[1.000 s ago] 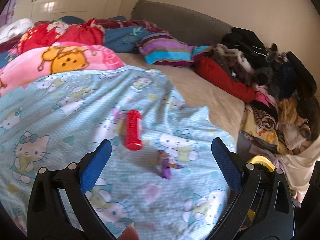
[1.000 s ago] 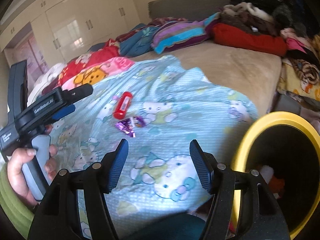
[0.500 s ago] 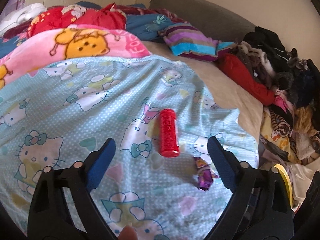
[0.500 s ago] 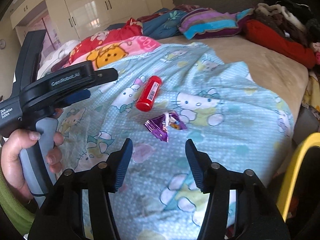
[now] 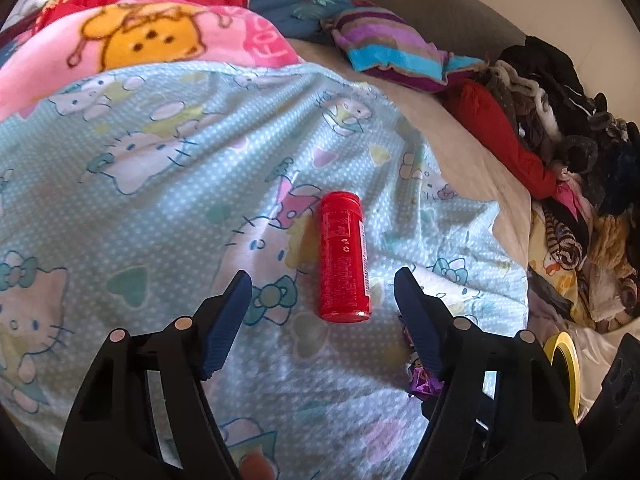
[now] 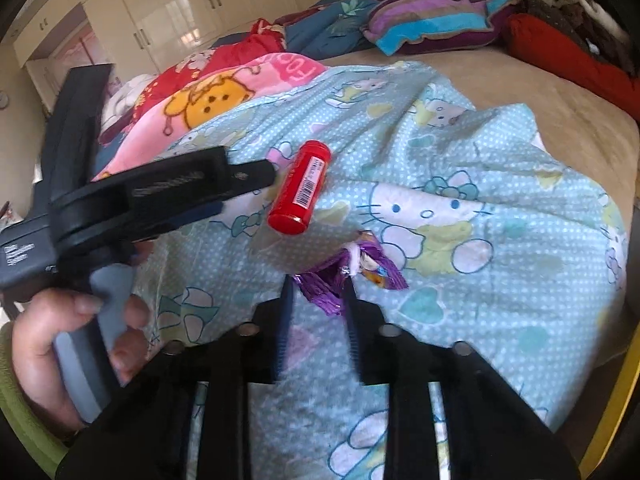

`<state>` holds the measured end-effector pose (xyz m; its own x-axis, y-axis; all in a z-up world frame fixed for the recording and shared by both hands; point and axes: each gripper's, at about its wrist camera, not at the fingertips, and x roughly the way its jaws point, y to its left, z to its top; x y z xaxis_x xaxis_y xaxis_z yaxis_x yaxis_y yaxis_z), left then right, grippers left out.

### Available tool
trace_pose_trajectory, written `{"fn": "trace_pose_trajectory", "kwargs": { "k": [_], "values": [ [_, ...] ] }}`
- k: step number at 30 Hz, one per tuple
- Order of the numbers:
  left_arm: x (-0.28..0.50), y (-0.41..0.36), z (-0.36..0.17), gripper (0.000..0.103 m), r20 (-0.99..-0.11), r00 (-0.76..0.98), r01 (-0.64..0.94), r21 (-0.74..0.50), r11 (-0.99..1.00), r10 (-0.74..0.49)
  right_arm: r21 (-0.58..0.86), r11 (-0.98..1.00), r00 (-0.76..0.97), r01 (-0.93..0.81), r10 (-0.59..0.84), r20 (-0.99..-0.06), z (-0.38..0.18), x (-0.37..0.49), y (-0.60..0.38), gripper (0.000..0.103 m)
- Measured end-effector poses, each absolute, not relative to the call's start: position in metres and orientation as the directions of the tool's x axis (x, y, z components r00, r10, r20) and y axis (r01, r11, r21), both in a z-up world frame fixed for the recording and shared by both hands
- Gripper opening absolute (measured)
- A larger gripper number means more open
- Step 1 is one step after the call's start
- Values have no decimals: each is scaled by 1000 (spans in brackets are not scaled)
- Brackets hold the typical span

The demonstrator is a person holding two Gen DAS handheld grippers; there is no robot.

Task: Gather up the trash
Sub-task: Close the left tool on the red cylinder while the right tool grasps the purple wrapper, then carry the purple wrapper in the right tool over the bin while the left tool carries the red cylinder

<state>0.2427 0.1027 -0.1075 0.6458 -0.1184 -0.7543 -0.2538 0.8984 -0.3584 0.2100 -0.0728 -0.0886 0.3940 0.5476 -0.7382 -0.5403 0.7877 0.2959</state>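
Nothing collected yet, we judge. Our left gripper (image 5: pixel 323 280), jaws wide, lines up on the red tube (image 5: pixel 342 258) mid-blanket (image 5: pixel 160 184). Our right gripper (image 6: pixel 318 288), jaws narrowed, straddles the purple wrapper (image 6: pixel 344 276) near the blanket's front edge; grip unconfirmed. Yellow bin (image 5: pixel 566 364) waits off the edge.

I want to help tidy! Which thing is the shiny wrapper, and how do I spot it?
Look at the blue kitty blanket on the bed. Near its front edge, just right of the red tube, lies the wrapper. It is purple, crinkly and flat, not smooth and round like the tube.
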Motion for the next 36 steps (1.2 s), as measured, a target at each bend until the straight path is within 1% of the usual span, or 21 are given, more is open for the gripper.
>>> {"fn": "trace_pose_trajectory", "kwargs": {
  "k": [7,12,13,14,15,16,17,21,26,36],
  "values": [
    [259,93,-122,64,-774,618,-253,-361,898,-137,322,792,405,-518,559,-723,-85,205,-96,15],
    [268,84,-135,57,-799,591,-265,-326,908,-114,354,797,422,-489,572,-703,-78,194,-121,14],
    [268,82,-137,52,-803,588,-272,-313,910,-100,362,799,430,-481,574,-697,-76,190,-128,14],
    [268,81,-138,44,-807,585,-281,-297,913,-83,366,799,433,-477,576,-693,-75,188,-131,14],
    [267,81,-138,40,-809,583,-287,-287,914,-71,371,799,438,-473,579,-688,-74,183,-136,14],
    [265,81,-138,30,-810,583,-293,-283,914,-64,372,800,442,-470,578,-686,-72,179,-140,14],
    [264,81,-138,29,-809,584,-295,-284,912,-63,373,801,445,-468,579,-683,-72,176,-144,14],
    [252,78,-128,28,-787,609,-286,-332,899,-97,388,808,465,-443,578,-671,-66,167,-161,14],
    [233,57,-107,27,-743,654,-222,-366,904,-141,396,814,502,-425,576,-646,-54,159,-179,13],
    [216,5,-64,27,-675,704,-47,-353,934,-220,406,843,578,-353,538,-614,-37,151,-227,13]
  ]
}}
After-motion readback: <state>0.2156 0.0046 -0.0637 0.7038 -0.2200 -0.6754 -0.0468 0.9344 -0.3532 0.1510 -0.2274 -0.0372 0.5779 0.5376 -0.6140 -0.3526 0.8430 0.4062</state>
